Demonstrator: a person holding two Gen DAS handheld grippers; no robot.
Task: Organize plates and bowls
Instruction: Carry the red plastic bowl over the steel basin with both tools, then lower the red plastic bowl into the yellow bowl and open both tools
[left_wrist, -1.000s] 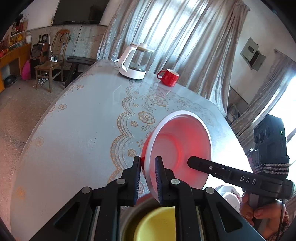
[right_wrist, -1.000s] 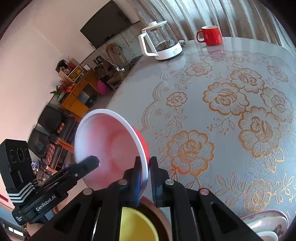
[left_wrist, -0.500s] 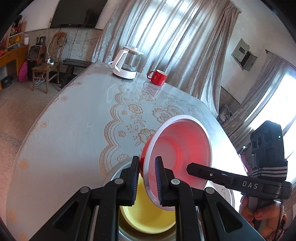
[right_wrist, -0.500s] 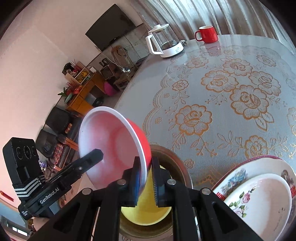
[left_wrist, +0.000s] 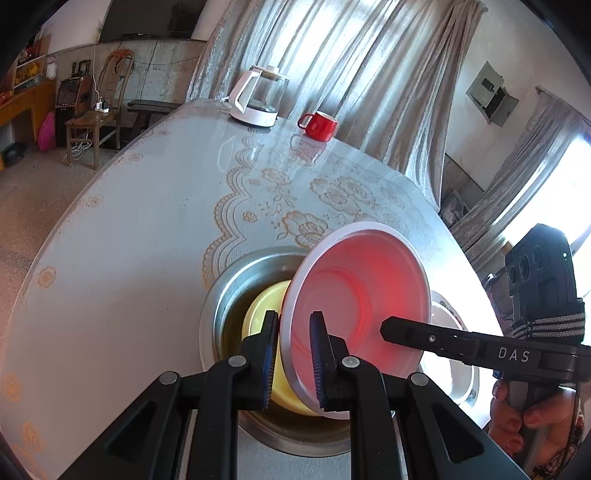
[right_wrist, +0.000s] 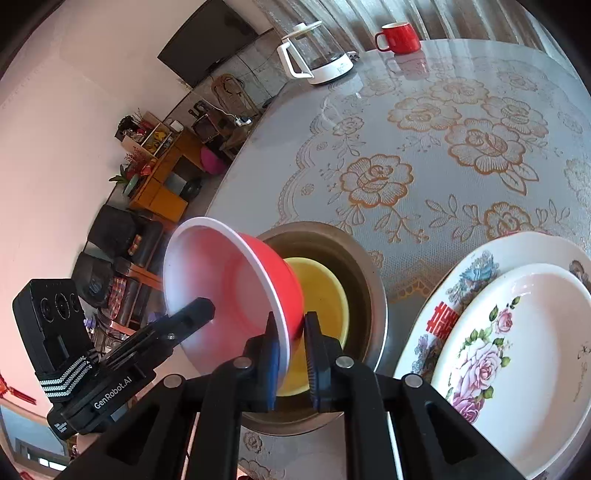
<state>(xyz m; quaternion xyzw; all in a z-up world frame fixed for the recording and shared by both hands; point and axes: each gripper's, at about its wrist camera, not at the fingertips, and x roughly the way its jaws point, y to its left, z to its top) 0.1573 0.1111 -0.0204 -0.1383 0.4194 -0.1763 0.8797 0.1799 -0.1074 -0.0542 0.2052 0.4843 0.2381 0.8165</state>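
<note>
A red bowl (left_wrist: 358, 295) with a white inside is held tilted on edge by both grippers. My left gripper (left_wrist: 293, 334) is shut on its near rim. My right gripper (right_wrist: 290, 334) is shut on the opposite rim of the same bowl (right_wrist: 236, 288). Right below it a yellow bowl (left_wrist: 266, 314) sits inside a steel bowl (left_wrist: 221, 291); both also show in the right wrist view, yellow bowl (right_wrist: 325, 291), steel bowl (right_wrist: 365, 266). Two stacked floral plates (right_wrist: 517, 332) lie to the right of the steel bowl.
A round table (left_wrist: 129, 240) with a lace-pattern cloth carries a glass kettle (left_wrist: 260, 96) and a red mug (left_wrist: 319, 125) at its far side. Curtains hang behind it. A chair (left_wrist: 99, 110) stands on the floor at the left.
Both grippers have carried the red bowl back and down over the steel bowl, which now shows fully with the yellow bowl inside. The floral plates have come into the right wrist view.
</note>
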